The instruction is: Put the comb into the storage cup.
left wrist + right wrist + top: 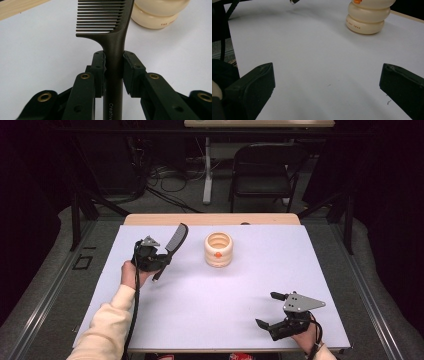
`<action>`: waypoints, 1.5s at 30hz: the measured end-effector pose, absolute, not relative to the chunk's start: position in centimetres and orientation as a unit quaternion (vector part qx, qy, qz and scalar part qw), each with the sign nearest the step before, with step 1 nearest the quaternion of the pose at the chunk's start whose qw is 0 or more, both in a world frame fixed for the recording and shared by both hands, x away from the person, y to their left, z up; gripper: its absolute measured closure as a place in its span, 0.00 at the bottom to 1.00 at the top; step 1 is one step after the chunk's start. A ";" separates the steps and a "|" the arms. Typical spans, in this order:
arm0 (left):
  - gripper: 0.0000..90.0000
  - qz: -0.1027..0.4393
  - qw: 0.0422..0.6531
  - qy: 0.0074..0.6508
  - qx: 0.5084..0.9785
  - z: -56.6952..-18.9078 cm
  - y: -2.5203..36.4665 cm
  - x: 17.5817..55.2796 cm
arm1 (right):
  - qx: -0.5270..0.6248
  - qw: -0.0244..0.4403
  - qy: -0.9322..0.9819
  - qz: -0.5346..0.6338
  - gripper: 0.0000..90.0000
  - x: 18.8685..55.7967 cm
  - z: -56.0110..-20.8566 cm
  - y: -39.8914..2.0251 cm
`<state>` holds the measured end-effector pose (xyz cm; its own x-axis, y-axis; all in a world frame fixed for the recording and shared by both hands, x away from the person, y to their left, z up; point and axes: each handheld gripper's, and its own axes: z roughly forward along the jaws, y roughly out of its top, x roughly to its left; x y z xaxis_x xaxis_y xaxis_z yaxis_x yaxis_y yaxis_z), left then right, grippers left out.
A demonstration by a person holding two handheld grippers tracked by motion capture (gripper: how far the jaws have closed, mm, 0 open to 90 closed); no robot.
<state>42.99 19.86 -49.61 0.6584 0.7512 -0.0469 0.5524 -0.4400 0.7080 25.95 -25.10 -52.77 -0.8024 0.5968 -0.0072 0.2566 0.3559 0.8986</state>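
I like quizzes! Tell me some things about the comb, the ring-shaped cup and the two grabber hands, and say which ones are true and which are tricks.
1. The left gripper holds a black comb by its handle. True.
2. The comb lies flat on the white table. False: it is held up in the air, teeth end pointing up and away.
3. The right gripper stands open with nothing between its jaws. True.
4. The cream cup is already full of combs. False: seen from above, it holds nothing.
5. The cup has a small orange mark on its side. True.
6. The right gripper touches the cup. False: it sits far off, near the table's front edge.
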 end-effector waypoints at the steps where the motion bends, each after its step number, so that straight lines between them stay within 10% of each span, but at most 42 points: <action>1: 0.81 0.139 0.363 0.391 0.834 -49.6 19.8 42.9 | 0.265 0.170 0.806 0.502 0.00 25.9 -52.8 -25.1; 45: 0.81 0.150 0.420 0.363 0.818 -48.0 18.3 42.9 | 0.264 0.164 0.806 0.504 0.00 26.0 -52.8 -25.0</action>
<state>42.91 18.28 -48.04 0.6920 0.7195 -0.0586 0.4668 -0.3841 0.7966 26.01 -25.02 -52.83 -0.8063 0.5915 0.0014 0.2607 0.3531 0.8985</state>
